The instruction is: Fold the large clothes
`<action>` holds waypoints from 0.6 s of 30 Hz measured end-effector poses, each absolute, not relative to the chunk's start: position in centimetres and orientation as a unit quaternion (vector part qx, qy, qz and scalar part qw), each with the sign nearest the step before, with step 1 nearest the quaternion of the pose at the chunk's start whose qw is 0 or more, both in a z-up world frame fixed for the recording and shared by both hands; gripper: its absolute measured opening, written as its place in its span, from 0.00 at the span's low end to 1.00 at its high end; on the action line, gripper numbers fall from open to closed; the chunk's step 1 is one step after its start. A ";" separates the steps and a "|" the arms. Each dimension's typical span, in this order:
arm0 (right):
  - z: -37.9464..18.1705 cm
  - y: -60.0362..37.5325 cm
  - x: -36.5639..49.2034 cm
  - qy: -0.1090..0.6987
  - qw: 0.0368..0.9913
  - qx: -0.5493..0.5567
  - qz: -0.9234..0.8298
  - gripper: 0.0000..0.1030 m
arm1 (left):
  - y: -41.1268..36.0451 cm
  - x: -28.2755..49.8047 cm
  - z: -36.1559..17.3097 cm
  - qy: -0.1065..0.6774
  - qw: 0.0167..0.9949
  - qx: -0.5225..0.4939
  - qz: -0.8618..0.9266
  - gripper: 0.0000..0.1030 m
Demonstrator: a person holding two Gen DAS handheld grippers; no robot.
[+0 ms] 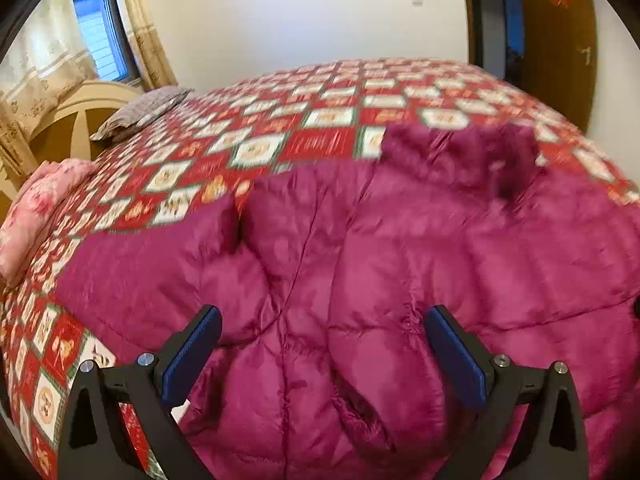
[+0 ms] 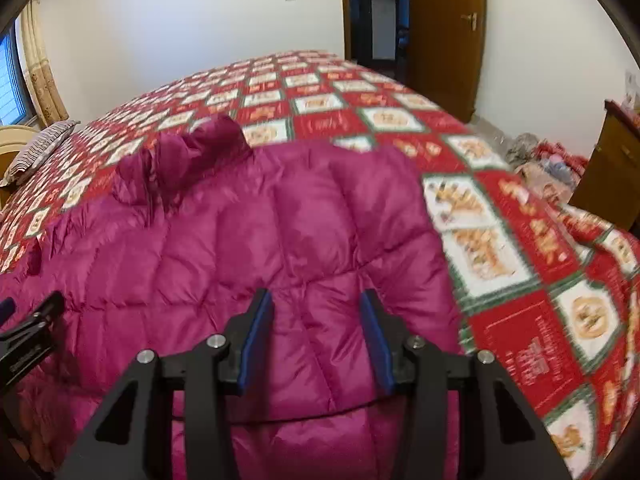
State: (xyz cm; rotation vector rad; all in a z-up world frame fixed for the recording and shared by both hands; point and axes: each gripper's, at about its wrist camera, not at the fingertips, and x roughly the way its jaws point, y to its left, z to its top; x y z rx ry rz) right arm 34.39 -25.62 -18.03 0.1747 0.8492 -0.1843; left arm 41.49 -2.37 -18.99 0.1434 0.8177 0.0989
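A magenta quilted down jacket [image 1: 400,240] [image 2: 280,220] lies spread on the bed's red patchwork cover [image 1: 320,120] [image 2: 520,320]. Its collar or hood is bunched up at the far edge [image 1: 460,152] [image 2: 192,148]. My left gripper [image 1: 323,314] hovers over the jacket's near part, jaws wide open, with only fabric below them. My right gripper [image 2: 315,296] is over the jacket's right half, near its right edge. Its jaws stand partly apart and the blue pads pinch nothing. A black finger of the left gripper [image 2: 44,312] shows at the left edge of the right wrist view.
A grey striped pillow [image 1: 140,112] and a pink folded quilt [image 1: 36,216] lie by the cream headboard [image 1: 80,112] at the left. A brown door [image 2: 444,32] is beyond the bed. A wooden cabinet [image 2: 612,160] and a pile of clutter [image 2: 540,160] are on the right.
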 end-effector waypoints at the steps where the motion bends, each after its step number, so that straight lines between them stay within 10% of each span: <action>1: -18.4 -25.5 34.4 0.410 0.904 0.082 -0.088 0.48 | -2.2 41.6 -19.7 0.401 0.912 0.068 0.048 0.99; 18: -20.0 -23.7 34.6 0.393 0.915 0.044 -0.084 0.69 | 8.9 39.3 -16.6 0.367 0.924 -0.077 0.074 0.99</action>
